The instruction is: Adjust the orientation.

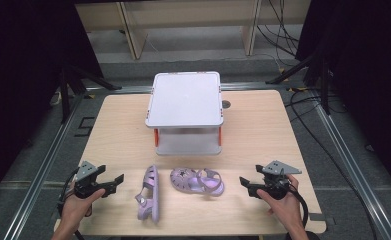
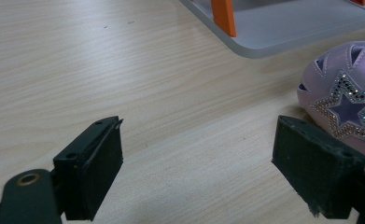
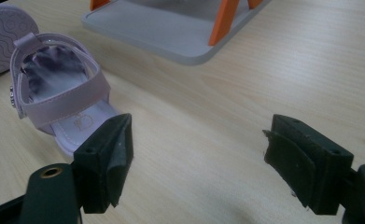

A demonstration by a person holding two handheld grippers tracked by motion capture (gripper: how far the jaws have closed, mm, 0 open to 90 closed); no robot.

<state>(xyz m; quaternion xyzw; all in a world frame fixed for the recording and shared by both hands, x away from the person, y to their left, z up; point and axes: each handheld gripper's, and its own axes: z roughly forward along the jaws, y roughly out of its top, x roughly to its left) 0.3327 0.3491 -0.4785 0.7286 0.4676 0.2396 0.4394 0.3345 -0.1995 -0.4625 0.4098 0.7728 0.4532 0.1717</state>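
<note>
Two lilac child's sandals lie on the near half of the bench point(image 1: 118, 125), between the two tongs. The left sandal point(image 1: 149, 194) lies tipped on its side, sole edge showing, lengthwise toward the person. The right sandal point(image 1: 197, 181) lies crosswise just beside it, star-trimmed toe toward the left, ankle strap toward the right.

Left tongs point(image 1: 114, 182): held in the person's left hand point(image 1: 78, 205) at the near left of the bench, jaws wide apart, gripping nothing. In the left gripper view the starred toe sits just beyond the right-hand jaw; contact cannot be told.

Right tongs point(image 1: 247, 186): held in the right hand point(image 1: 283, 202) at the near right, jaws wide apart, gripping nothing. In the right gripper view the strapped heel lies just behind the left-hand jaw; contact cannot be told.

Behind the sandals, mid-bench, stands a grey two-tier rack point(image 1: 185, 100) on orange posts point(image 1: 156, 137), both tiers bare.
</note>
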